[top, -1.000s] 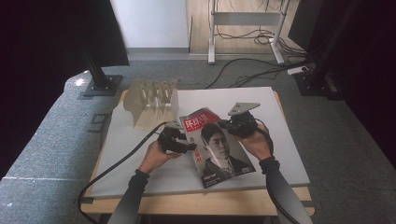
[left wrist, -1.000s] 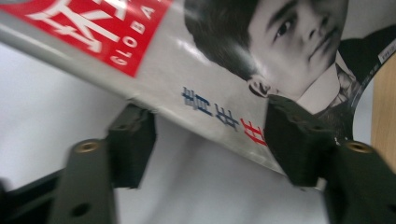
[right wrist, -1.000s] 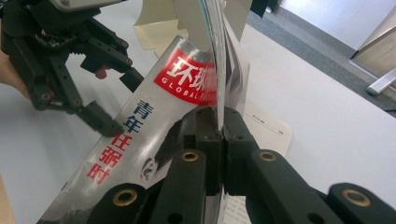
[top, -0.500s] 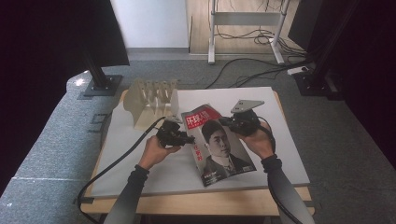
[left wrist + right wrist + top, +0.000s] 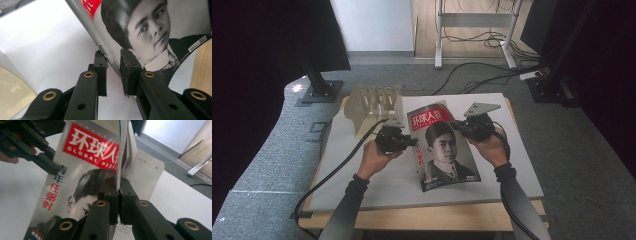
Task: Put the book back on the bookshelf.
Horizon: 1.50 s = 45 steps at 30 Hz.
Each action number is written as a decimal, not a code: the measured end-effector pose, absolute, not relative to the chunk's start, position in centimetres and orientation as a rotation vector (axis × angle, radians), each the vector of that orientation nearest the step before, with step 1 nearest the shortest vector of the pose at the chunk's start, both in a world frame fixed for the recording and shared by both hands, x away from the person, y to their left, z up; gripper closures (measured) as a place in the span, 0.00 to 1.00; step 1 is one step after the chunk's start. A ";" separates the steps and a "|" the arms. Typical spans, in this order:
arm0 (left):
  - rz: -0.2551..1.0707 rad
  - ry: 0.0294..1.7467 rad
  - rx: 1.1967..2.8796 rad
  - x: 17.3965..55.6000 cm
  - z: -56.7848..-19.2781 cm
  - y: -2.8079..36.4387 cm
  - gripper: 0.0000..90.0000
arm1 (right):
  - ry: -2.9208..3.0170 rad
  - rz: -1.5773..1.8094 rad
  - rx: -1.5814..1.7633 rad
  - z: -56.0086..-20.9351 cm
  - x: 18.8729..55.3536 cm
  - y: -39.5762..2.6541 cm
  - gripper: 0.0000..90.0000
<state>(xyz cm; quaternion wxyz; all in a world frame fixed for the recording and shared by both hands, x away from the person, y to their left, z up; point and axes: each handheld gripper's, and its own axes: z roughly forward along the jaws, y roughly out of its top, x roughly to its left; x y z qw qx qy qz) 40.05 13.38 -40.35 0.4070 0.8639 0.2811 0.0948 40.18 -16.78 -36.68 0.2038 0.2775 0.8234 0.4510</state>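
On the bench [image 5: 362,165], mid-way across its white top, sits the magazine [image 5: 444,147], glossy cover up, tilted off the surface with both side edges gripped. My left gripper [image 5: 411,142] has its jaws around the spine-side edge; in the left gripper view the jaws have just been closing in and the spine [image 5: 105,48] sits between the pads, which look touching or nearly so, a narrow gap, so I read it as a light pinch. My right gripper [image 5: 458,126] is clamped tight on the cover's opposite edge, pads pressed together over the paper [image 5: 117,192], with inner pages fanning loose behind. Handling judgement: light, thin, floppy, slick coated paper, so it will sag between the two grips and can slide out of a weak pinch; cover may crease or tear if I pull the hands apart hard. Best hold is the spine, the stiffest part, and deep on the edge, not the corner. Room: the wooden slotted rack [image 5: 374,107] stands just behind my left gripper, close. Bench front edge is near the magazine's lower corner. Open white surface to the right and front-left, plenty for laying it flat.
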 end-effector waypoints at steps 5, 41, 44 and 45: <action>0.343 0.665 2.185 39.3 -39.1 13.1 0.87 | 2.277 1.267 0.787 -36.5 40.3 -17.1 0.94; 0.382 0.550 2.166 37.4 -36.0 11.9 0.86 | 2.262 1.374 0.708 -37.1 36.4 -19.8 0.94; 0.420 0.547 2.156 37.7 -36.1 11.9 0.93 | 2.261 1.381 0.717 -37.2 36.4 -20.0 0.92; 0.410 0.553 2.144 37.8 -36.2 12.0 0.94 | 2.267 1.382 0.720 -37.3 36.5 -20.1 0.90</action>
